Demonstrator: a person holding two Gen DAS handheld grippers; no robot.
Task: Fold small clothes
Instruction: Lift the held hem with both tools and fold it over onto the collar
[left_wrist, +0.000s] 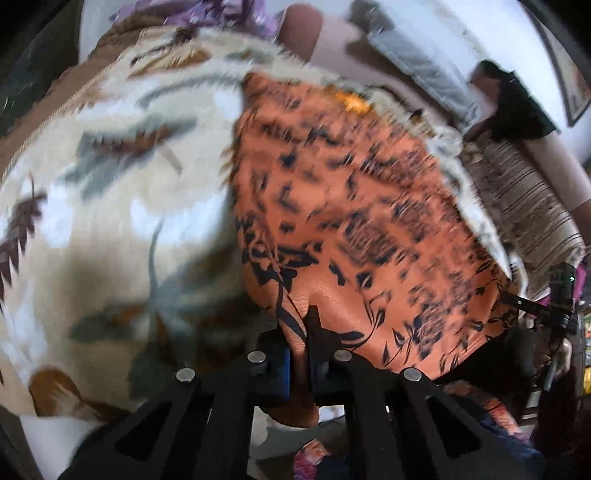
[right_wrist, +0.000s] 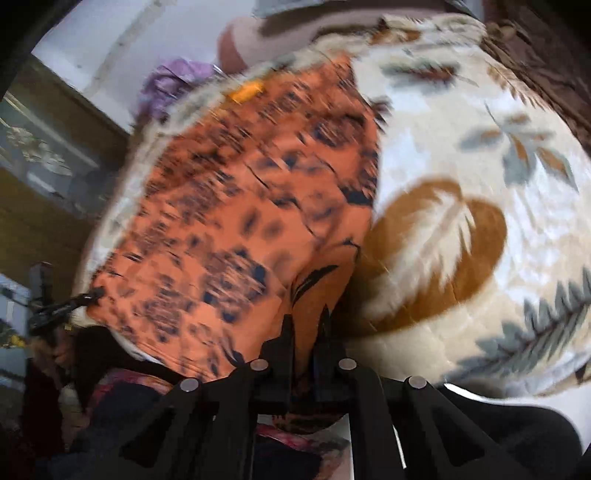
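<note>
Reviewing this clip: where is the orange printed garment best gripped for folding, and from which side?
By its two near corners, from the near edge. The orange garment lies flat on the blanket, and the left tool and right tool already pinch those corners.

Motion blur smears the black print of the orange garment (left_wrist: 369, 206) in both wrist views, sharp only near the fingers. Its near edge passes behind the left gripper (left_wrist: 308, 321) and the right gripper (right_wrist: 306, 325), hiding where the pads meet cloth. The leaf-patterned blanket (left_wrist: 110, 206) is cut off by the frame edges. A dark figure (left_wrist: 517, 99) at the far wall is too blurred to make out
</note>
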